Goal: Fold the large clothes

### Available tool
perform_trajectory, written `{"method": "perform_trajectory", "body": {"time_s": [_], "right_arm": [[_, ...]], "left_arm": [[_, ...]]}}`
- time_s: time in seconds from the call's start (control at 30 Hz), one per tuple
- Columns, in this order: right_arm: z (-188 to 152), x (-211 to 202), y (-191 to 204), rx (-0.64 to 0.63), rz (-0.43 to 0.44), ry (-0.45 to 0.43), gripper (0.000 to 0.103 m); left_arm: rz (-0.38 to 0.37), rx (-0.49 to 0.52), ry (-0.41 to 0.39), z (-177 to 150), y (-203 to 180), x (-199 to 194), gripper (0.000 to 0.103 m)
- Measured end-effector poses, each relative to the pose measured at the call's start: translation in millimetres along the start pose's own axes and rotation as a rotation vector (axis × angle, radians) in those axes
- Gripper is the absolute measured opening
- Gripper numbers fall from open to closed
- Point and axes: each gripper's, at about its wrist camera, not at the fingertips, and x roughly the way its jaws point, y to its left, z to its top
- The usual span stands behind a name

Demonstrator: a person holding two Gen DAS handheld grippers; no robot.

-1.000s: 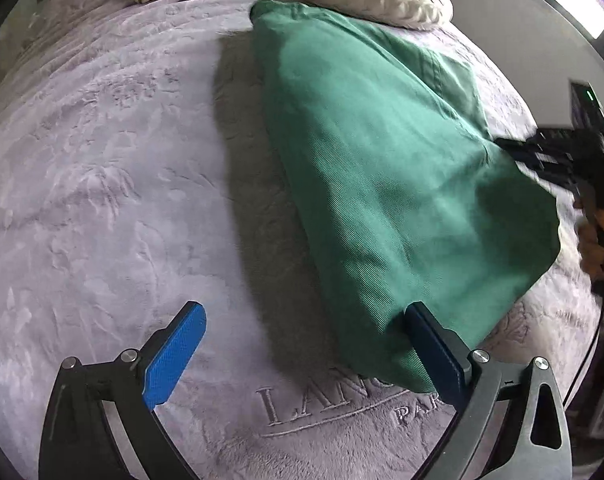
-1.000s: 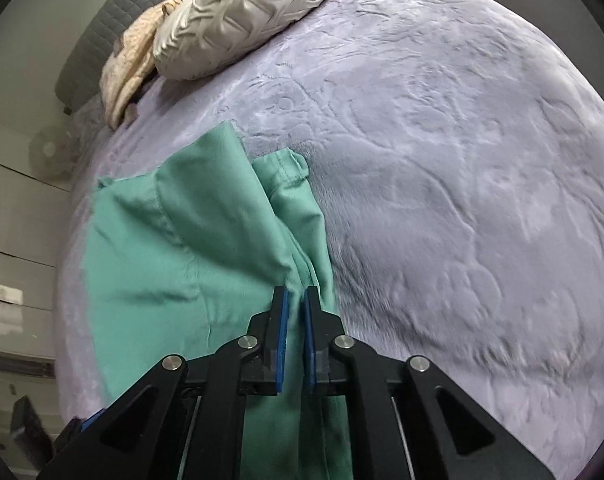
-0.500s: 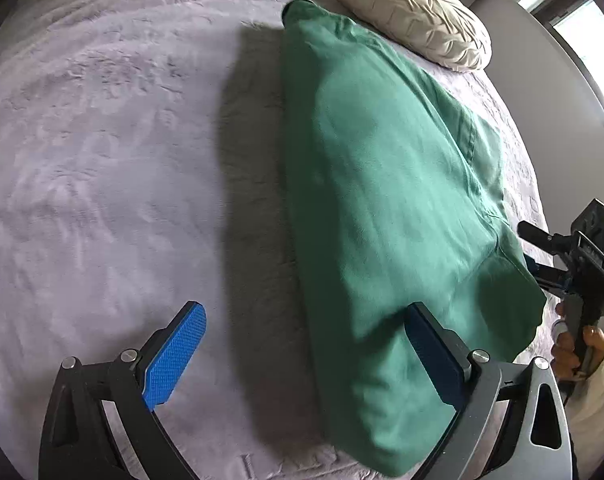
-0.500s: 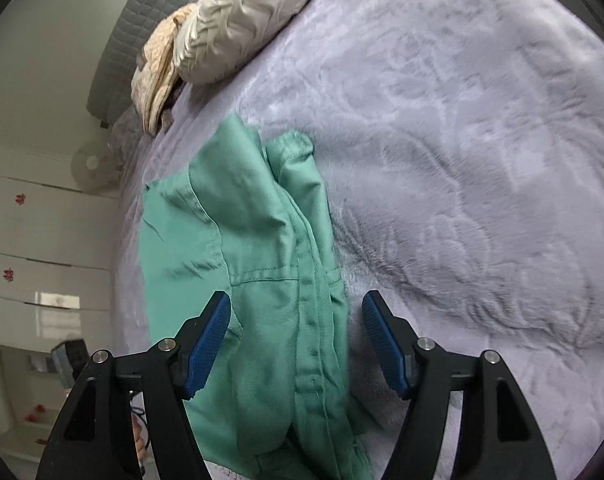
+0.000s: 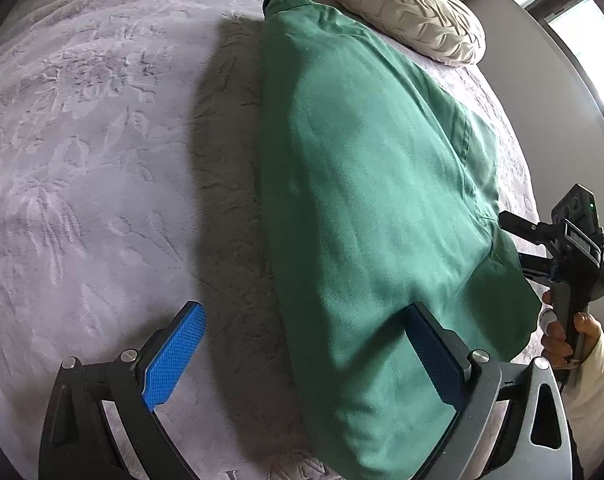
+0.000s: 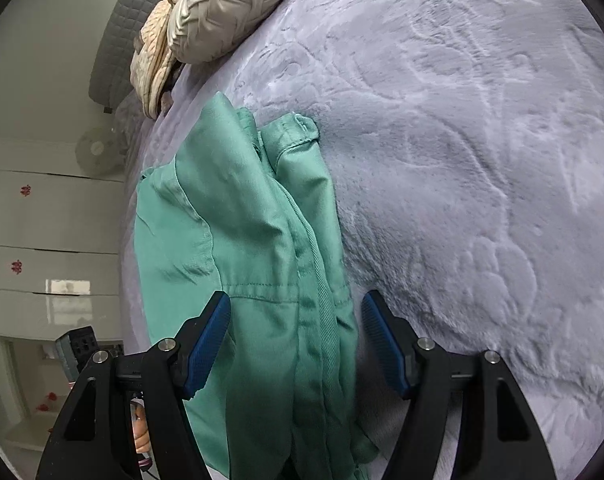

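A large green garment (image 5: 365, 208) lies folded lengthwise on a lilac plush bedspread (image 5: 86, 152), running from the pillows toward me. My left gripper (image 5: 302, 352) is open, its jaws straddling the garment's near left edge. My right gripper (image 6: 296, 340) is open above the garment (image 6: 246, 240), whose seams and waistband show between the jaws. The right gripper also shows in the left wrist view (image 5: 557, 248), at the garment's right edge, held by a hand.
A cream pleated pillow (image 5: 401, 8) lies at the head of the bed, also in the right wrist view (image 6: 230, 8), beside a beige knitted cloth (image 6: 154, 60). White cupboards (image 6: 42, 220) and a fan stand beyond the bed's side. A window (image 5: 581, 40) is at the right.
My right gripper was shut on the garment's edge a second ago; it opened and let the cloth drop. The left gripper stayed open and moved slightly forward along the garment.
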Motion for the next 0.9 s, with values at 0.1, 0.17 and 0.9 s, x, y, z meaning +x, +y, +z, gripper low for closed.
{"method": "perform_trajectory", "body": {"time_s": [0.1, 0.17, 0.9], "right_arm": [[4, 5, 2, -0.003, 0.005, 0.008, 0.072], [7, 8, 3, -0.004, 0.012, 0.015, 0.073], [28, 42, 18, 0.022, 0.243, 0.036, 0.024]], "left_arm": [[-0.008, 0.003, 0.002, 4, -4, 5, 0.1], [-0.027, 0.003, 0.01, 7, -7, 9, 0.1], [-0.122, 0.076, -0.006, 10, -38, 20, 0.052]]}}
